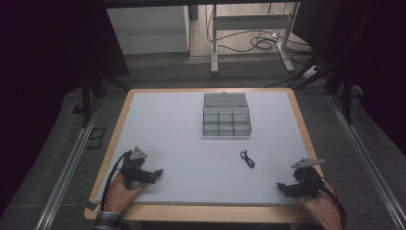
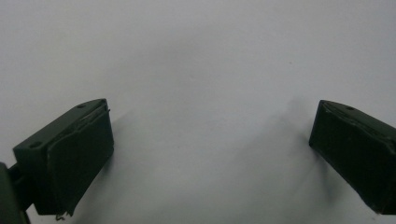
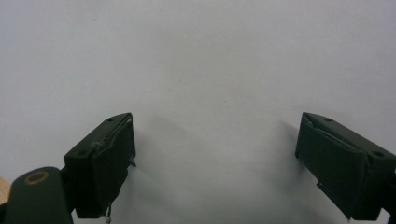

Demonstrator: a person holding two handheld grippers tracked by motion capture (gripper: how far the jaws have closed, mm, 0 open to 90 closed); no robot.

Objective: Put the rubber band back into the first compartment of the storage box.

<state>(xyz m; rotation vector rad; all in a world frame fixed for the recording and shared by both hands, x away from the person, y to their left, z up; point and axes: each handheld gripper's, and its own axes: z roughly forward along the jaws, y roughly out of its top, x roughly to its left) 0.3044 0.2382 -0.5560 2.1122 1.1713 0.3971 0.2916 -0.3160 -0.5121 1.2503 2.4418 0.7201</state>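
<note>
High view: the left gripper (image 1: 158, 173) is rested at the mat's 7 o'clock and the right gripper (image 1: 280, 187) at 5 o'clock, while a small black cable (image 1: 247, 158) lies loose at the mat's (image 1: 167, 124) centre-right, at 6 o'clock from the open compartment box (image 1: 226, 115), so nothing is judged started. Left gripper view: jaws are held wide over bare mat. Right gripper view: jaws are likewise spread wide, nothing gripped; pickup and placing remain.

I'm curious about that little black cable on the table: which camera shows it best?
The high view: the small black cable lies in full on the grey mat, before the compartment box. Both gripper views face bare mat between open jaws.
</note>
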